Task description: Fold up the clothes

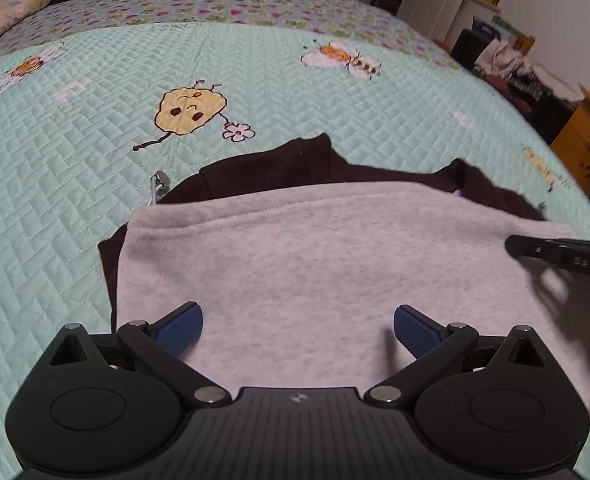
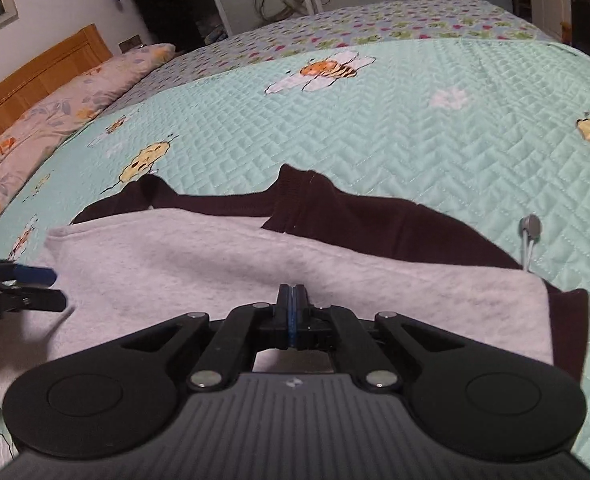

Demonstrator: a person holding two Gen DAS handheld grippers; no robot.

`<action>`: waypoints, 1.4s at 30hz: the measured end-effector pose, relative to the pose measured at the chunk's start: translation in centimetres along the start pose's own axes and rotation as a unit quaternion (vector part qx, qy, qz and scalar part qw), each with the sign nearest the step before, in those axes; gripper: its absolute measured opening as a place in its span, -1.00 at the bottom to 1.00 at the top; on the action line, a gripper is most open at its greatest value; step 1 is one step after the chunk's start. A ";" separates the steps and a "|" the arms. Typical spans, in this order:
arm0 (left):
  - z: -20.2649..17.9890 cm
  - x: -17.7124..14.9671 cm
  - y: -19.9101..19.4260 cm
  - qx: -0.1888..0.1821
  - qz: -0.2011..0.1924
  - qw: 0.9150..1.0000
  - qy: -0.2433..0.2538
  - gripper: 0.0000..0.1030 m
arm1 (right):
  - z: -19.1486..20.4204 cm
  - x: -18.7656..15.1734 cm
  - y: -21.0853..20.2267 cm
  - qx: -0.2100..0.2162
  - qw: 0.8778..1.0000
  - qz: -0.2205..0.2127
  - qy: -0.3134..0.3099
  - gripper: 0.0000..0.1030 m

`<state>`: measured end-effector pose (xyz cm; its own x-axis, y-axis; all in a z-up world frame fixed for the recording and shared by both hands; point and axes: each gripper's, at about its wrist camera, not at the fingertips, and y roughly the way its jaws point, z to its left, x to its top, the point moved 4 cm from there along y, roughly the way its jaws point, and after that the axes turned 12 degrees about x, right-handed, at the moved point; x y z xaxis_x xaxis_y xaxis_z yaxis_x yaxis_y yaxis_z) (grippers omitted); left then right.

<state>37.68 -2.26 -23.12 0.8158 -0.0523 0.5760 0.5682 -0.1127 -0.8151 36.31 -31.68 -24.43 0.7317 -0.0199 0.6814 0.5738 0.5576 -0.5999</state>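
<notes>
A dark garment [image 1: 375, 172] with a fleecy pale-grey inside [image 1: 335, 272] lies folded on the bed's quilted mint bedspread [image 1: 75, 200], its grey panel turned up toward both cameras and the dark outer cloth showing along the far edge and at both ends. Beyond the far edge the bedspread runs open and flat up to the flowered sheet [image 1: 255, 4], with free room on either side of the garment as well. One garment is in view, with two tools and one drawstring toggle [image 2: 530, 226] lying on the quilt just beside the dark cloth. The left tool [image 1: 299, 326] hovers over the near grey edge with its blue ribbed pads [image 1: 183, 324] spread wide apart and nothing between them. The right tool [image 2: 293, 300] has its two fingers pressed together over the grey fleece; whether any cloth is pinched between them cannot be told. The bedspread is stitched in a zigzag pattern with bee and flower appliqués. A flowered pillow [image 2: 75, 96] lies by the wooden headboard [image 2: 43, 64].
</notes>
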 end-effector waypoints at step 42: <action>-13.1 11.3 8.1 -0.225 0.037 0.968 -0.105 0.84 | -7.7 2.2 -5.9 0.115 0.974 -0.147 0.130 0.30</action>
<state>50.10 -16.75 -22.37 0.8832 0.1199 0.4535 0.4414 -0.5397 -0.7169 37.37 -41.34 -22.63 0.6337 -0.3992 0.6626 0.6969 0.6665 -0.2648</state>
